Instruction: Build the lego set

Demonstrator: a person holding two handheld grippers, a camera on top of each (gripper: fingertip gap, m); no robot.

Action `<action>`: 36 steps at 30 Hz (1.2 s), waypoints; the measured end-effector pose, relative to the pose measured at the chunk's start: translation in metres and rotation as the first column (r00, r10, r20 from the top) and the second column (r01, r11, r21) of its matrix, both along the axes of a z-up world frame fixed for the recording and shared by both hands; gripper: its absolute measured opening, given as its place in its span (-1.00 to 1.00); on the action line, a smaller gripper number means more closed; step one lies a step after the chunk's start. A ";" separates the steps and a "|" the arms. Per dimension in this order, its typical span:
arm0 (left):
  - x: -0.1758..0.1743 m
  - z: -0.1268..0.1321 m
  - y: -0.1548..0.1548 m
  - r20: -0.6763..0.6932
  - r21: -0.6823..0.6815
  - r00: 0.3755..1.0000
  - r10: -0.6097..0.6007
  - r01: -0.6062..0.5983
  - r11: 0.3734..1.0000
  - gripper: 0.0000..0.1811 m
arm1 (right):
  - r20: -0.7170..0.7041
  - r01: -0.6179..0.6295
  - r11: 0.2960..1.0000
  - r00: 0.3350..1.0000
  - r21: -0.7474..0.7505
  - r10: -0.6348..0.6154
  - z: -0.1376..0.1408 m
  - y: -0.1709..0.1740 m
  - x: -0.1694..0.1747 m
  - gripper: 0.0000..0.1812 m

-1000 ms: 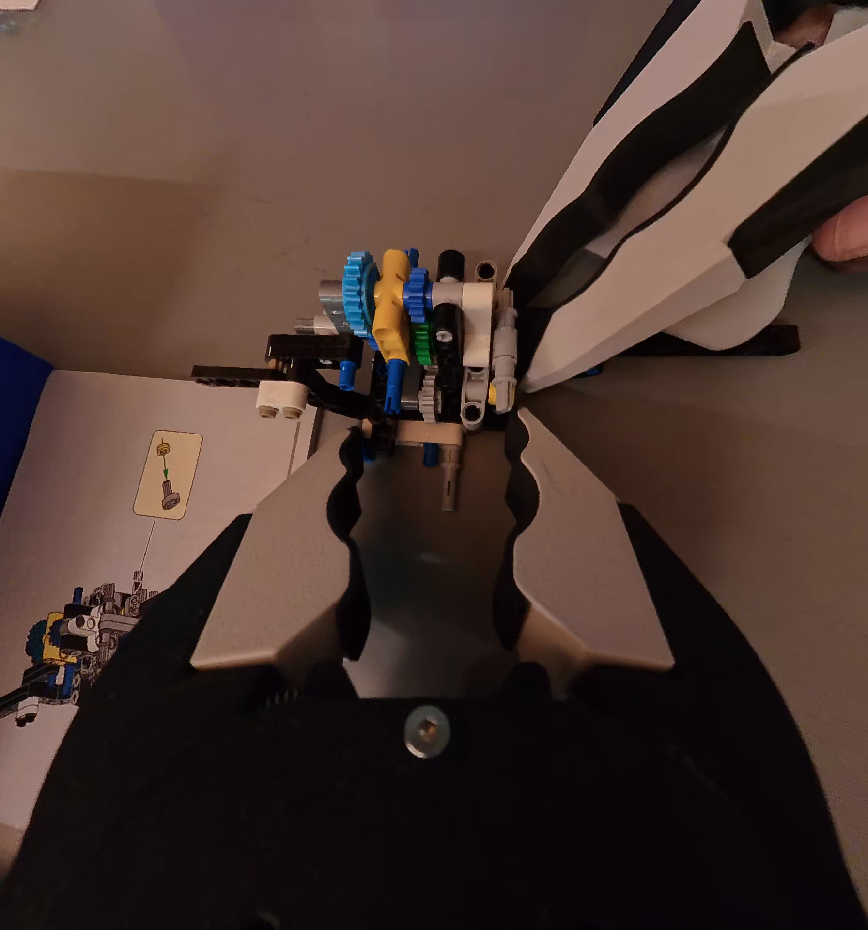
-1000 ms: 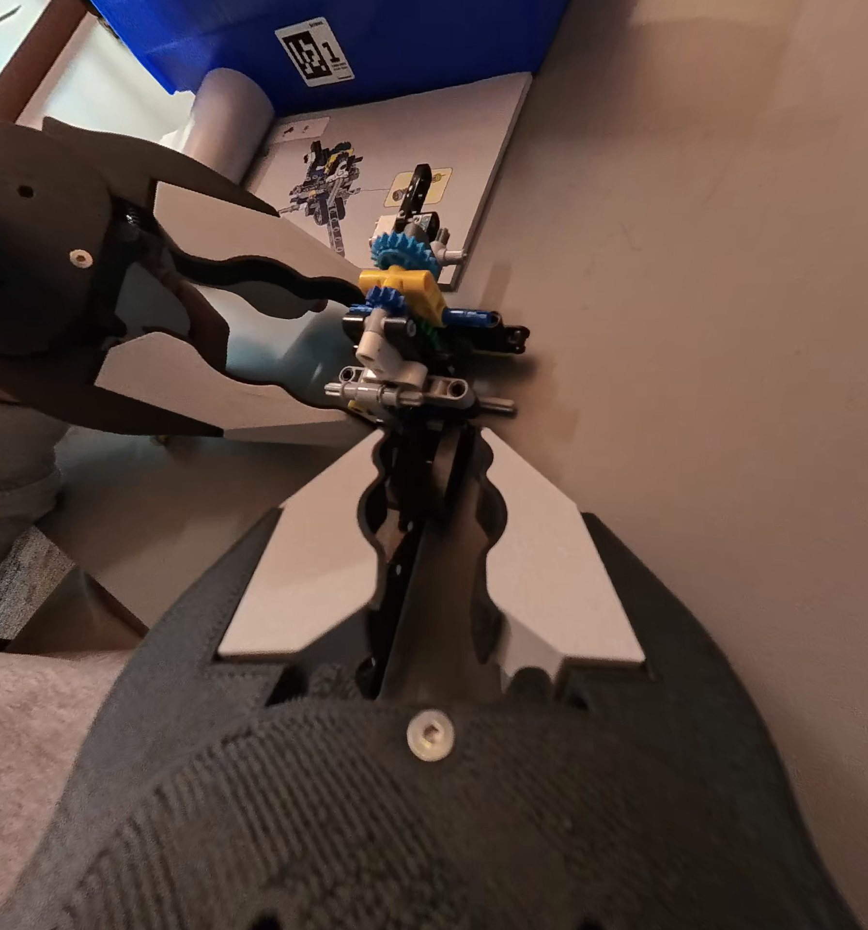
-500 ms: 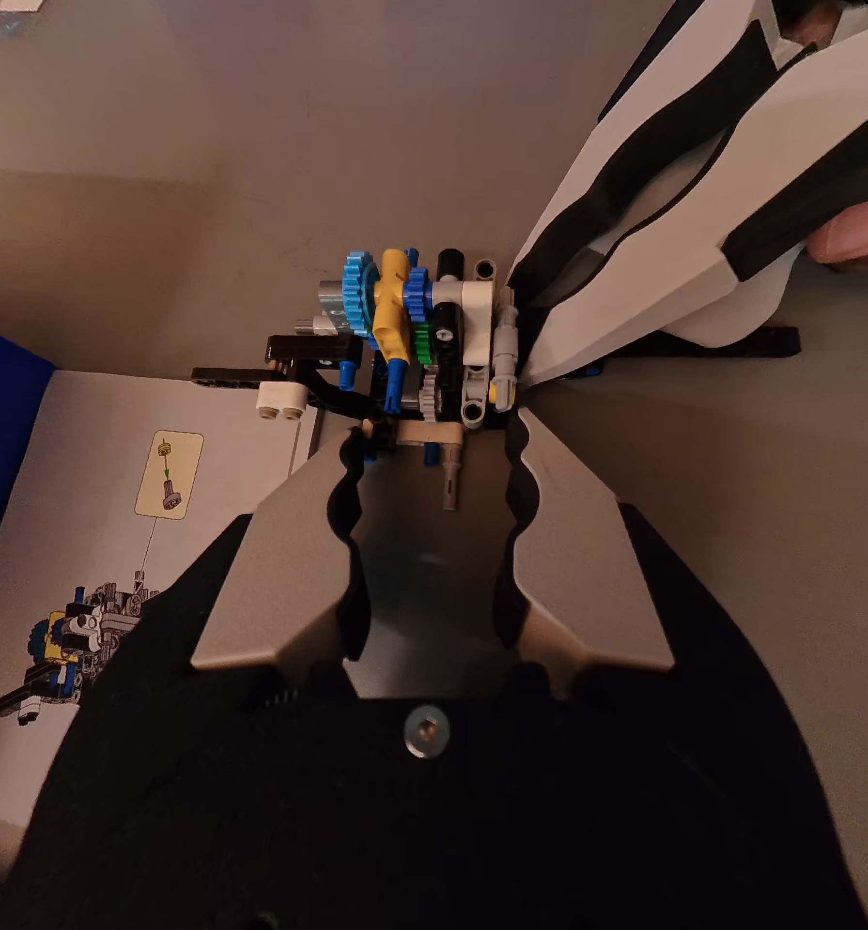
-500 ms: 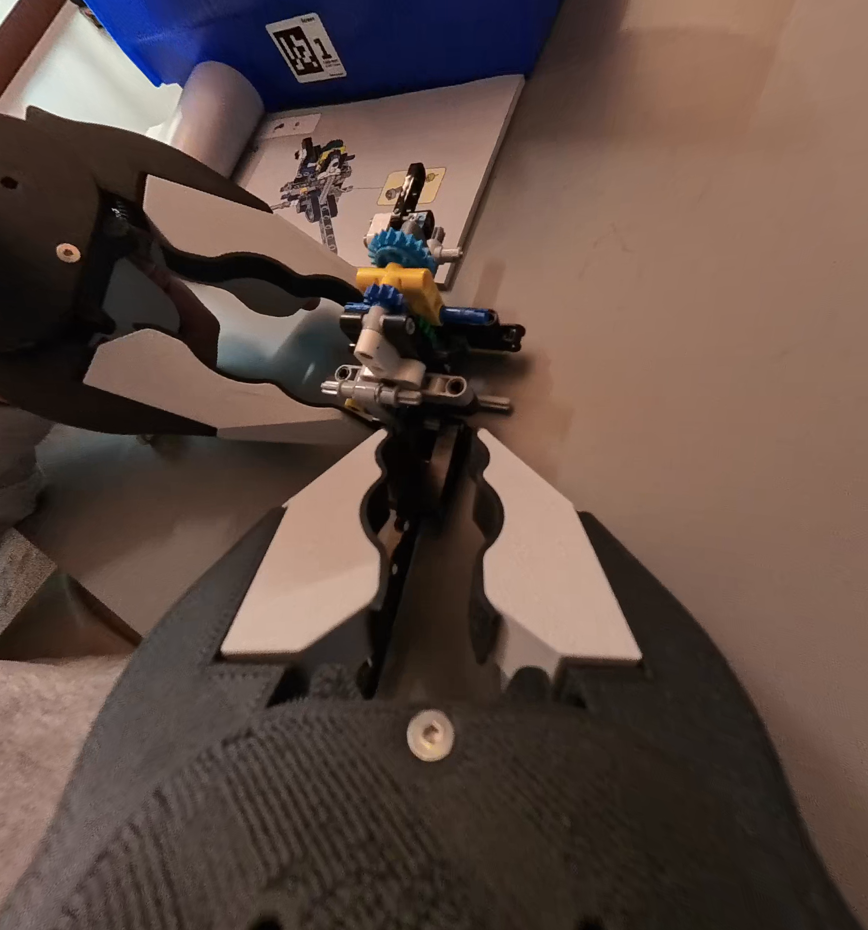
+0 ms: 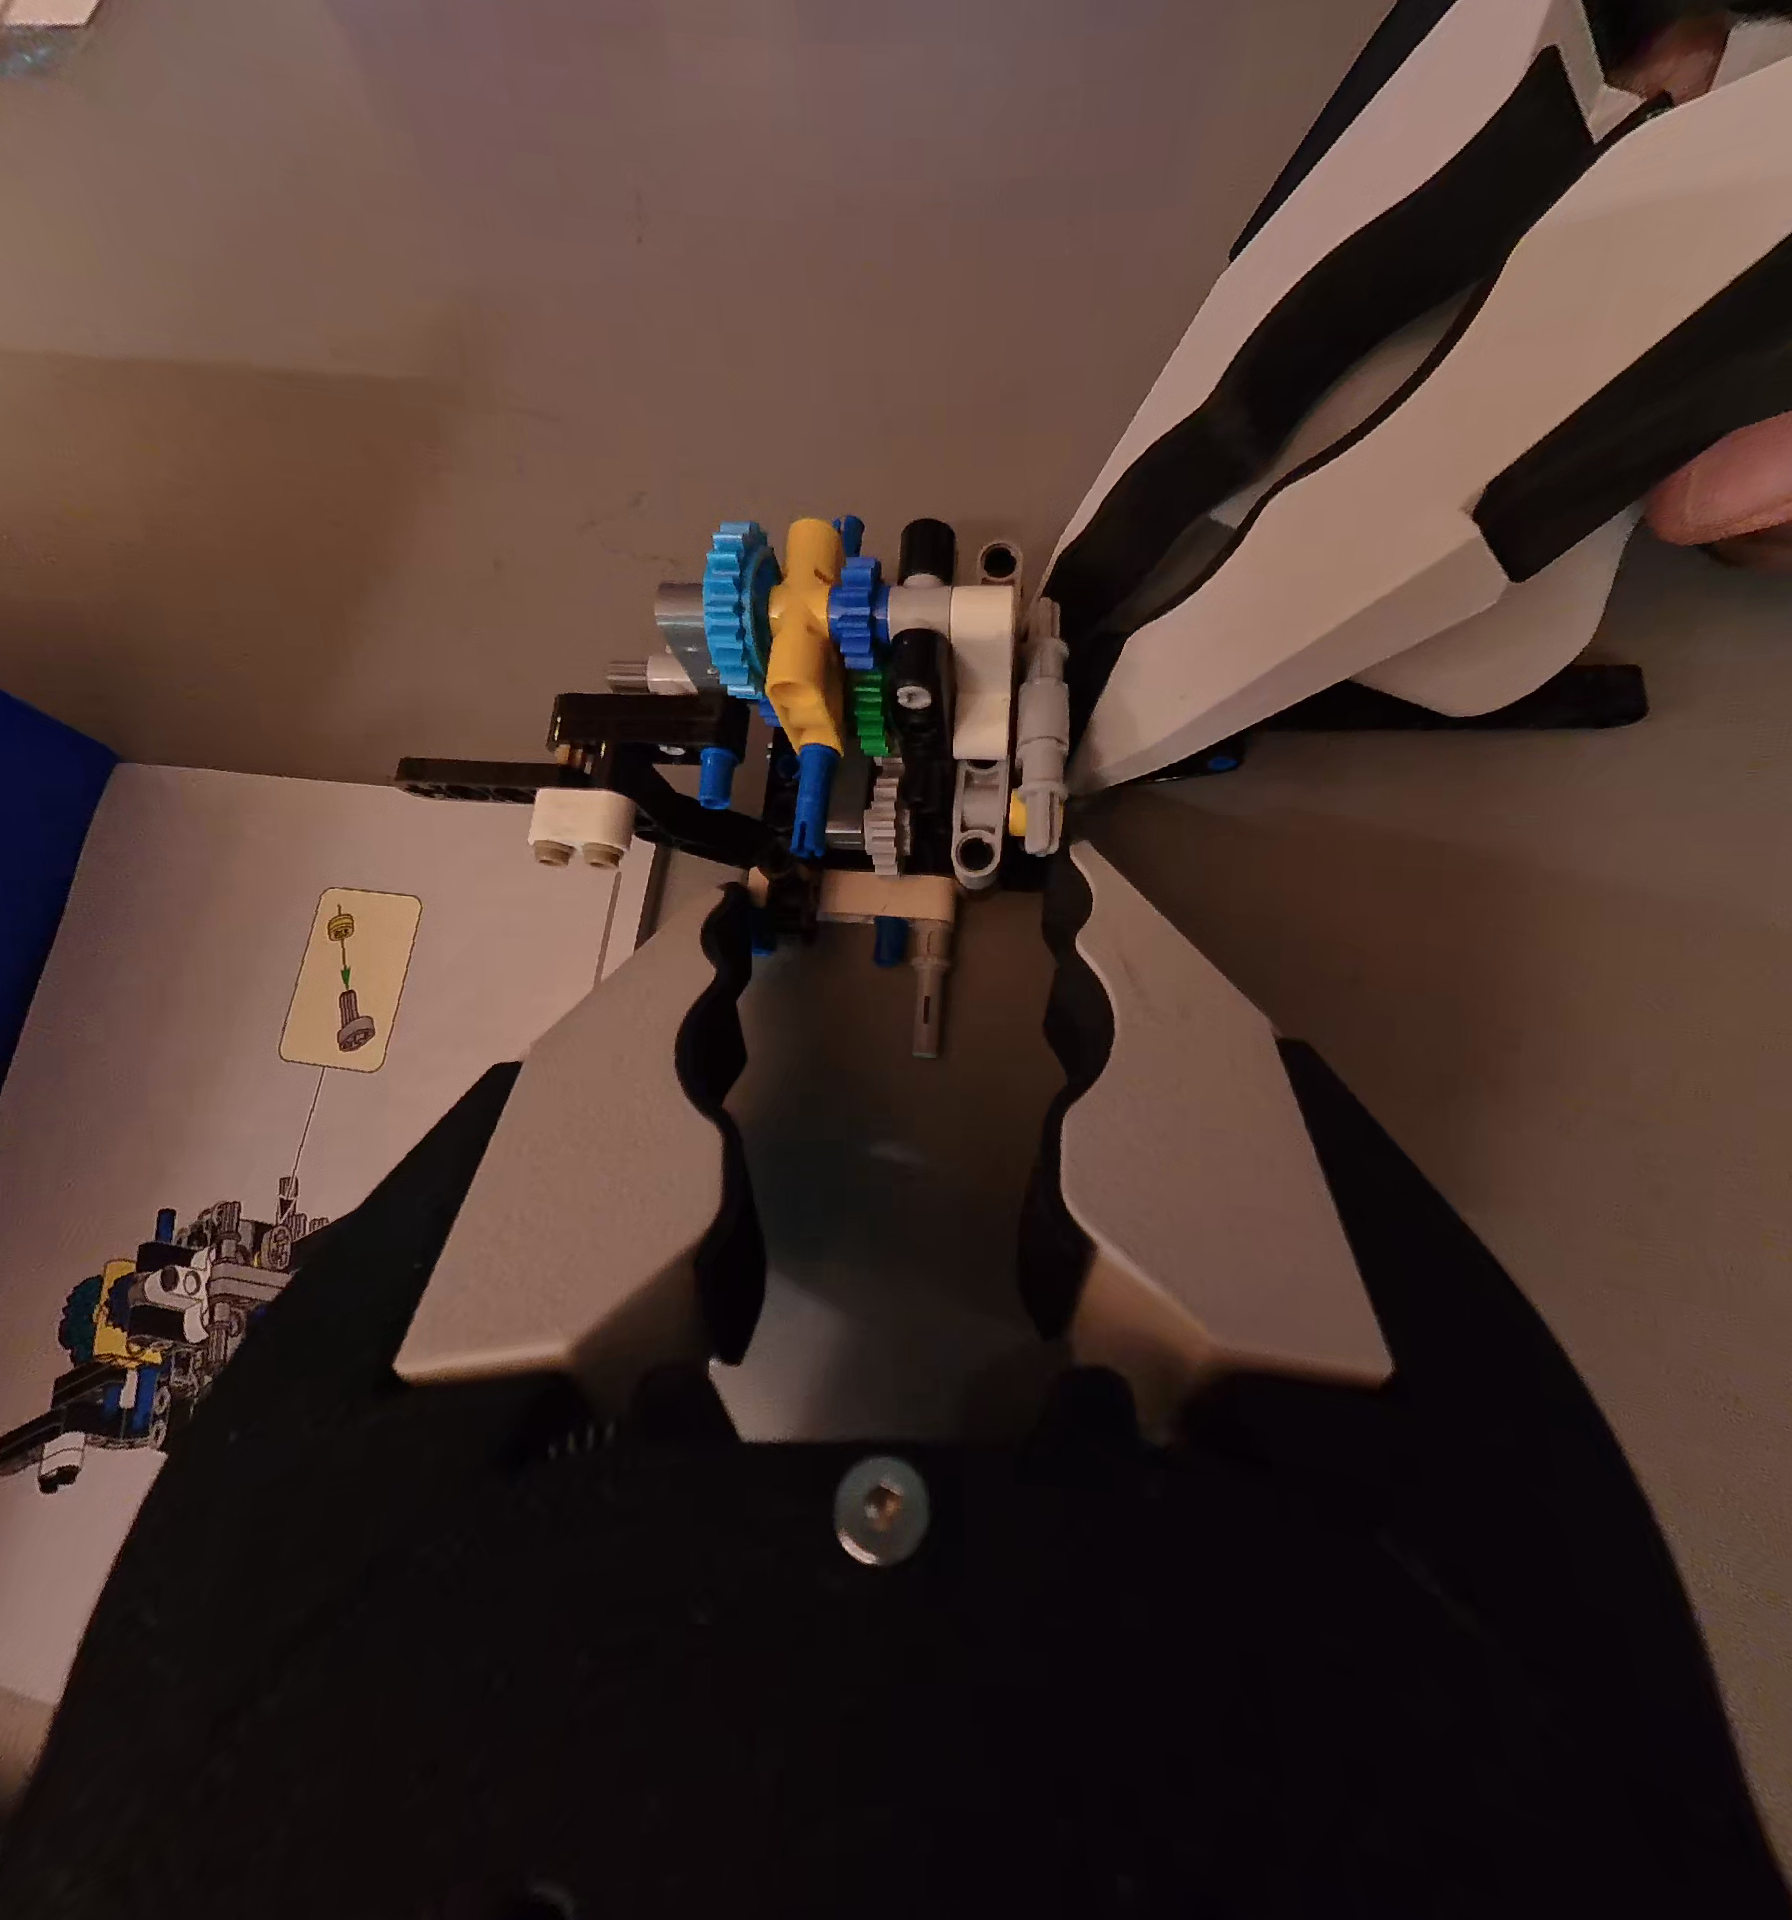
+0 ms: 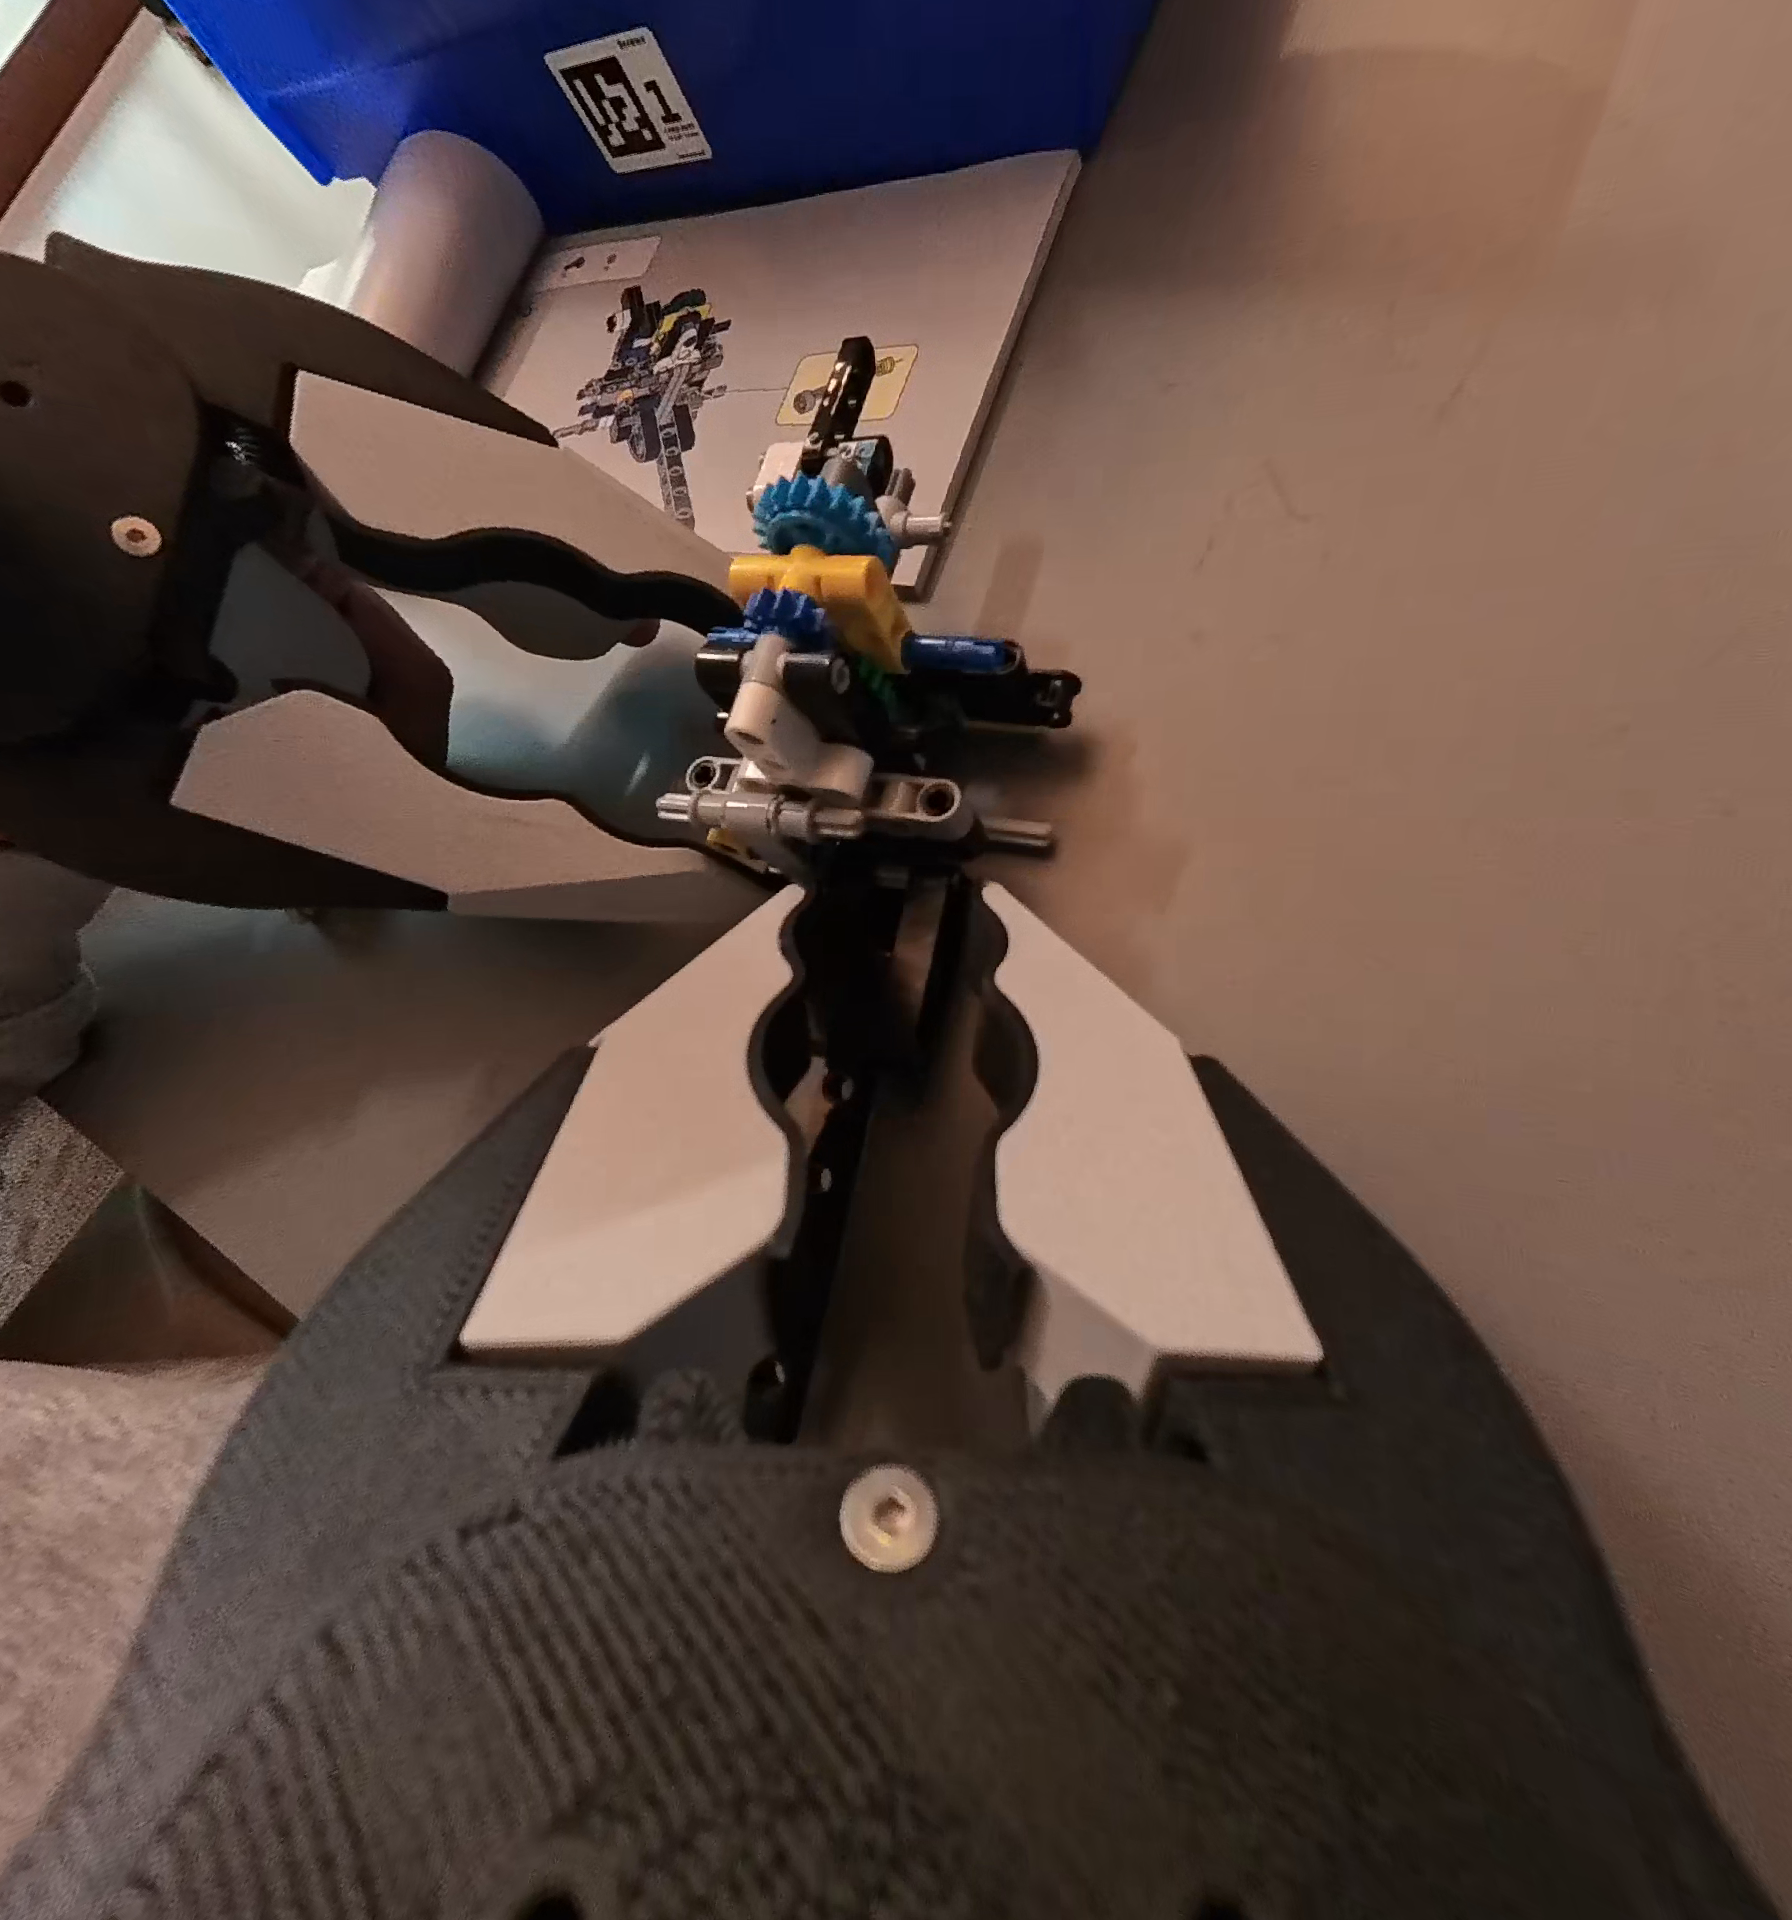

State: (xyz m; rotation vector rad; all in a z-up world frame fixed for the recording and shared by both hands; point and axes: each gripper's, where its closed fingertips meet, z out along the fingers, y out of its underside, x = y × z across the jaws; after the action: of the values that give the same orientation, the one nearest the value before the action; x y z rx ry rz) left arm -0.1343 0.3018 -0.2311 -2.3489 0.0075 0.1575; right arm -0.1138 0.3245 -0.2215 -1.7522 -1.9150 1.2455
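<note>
The lego assembly (image 5: 850, 707), with blue gears, a yellow connector, white and grey parts, sits on the table; it also shows in the right wrist view (image 6: 819, 686). My right gripper (image 6: 887, 914) is shut on the assembly's long black beam (image 6: 830, 1143); in the left wrist view it (image 5: 1079, 774) comes in from the upper right. My left gripper (image 5: 897, 894) is open, its tips on either side of the assembly's near edge, where a grey axle (image 5: 928, 997) sticks out. In the right wrist view the left gripper (image 6: 715, 727) reaches in from the left.
An open instruction booklet (image 5: 248, 1039) lies left of the assembly, also in the right wrist view (image 6: 767, 312). A blue bin (image 6: 871, 83) with a printed tag stands behind it. A person's fingertip (image 5: 1754, 488) shows at the right gripper's side.
Hardly anything: both grippers and the assembly keep their places, with only a slight shift of the right wrist view.
</note>
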 end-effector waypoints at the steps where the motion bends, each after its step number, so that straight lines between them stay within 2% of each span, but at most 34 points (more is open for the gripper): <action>1: 0.000 0.000 0.000 0.000 0.000 1.000 0.000 0.000 1.000 -0.36 | 0.000 0.000 1.000 1.000 0.000 0.000 0.000 0.000 0.000 -0.71; 6: -0.001 0.000 0.000 0.001 0.000 1.000 0.001 -0.001 1.000 -0.36 | -0.001 0.000 1.000 1.000 -0.001 0.000 0.000 0.000 0.000 -0.70; 11: -0.001 0.000 0.000 0.001 0.000 1.000 0.002 -0.002 1.000 -0.36 | -0.011 -0.033 0.999 0.999 -0.027 0.033 0.004 -0.003 0.003 -0.55; 18: -0.001 0.000 0.000 0.004 0.000 1.000 0.002 -0.002 1.000 -0.35 | -0.015 -0.041 0.999 0.999 0.001 0.041 0.003 0.000 0.006 -0.57; 24: -0.002 0.000 0.000 0.008 0.000 1.000 0.002 -0.002 1.000 -0.35 | -0.014 -0.038 0.998 0.999 0.045 0.039 0.000 -0.001 0.005 -0.68; 36: -0.001 0.000 0.000 -0.005 0.005 1.000 -0.003 0.003 1.000 -0.36 | -0.020 -0.036 0.997 0.999 0.064 0.037 0.000 -0.001 0.005 -0.69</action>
State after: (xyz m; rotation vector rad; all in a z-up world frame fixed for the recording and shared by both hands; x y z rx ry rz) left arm -0.1353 0.3014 -0.2307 -2.3431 0.0132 0.1617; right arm -0.1087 0.3237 -0.2218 -1.6732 -1.9611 1.1971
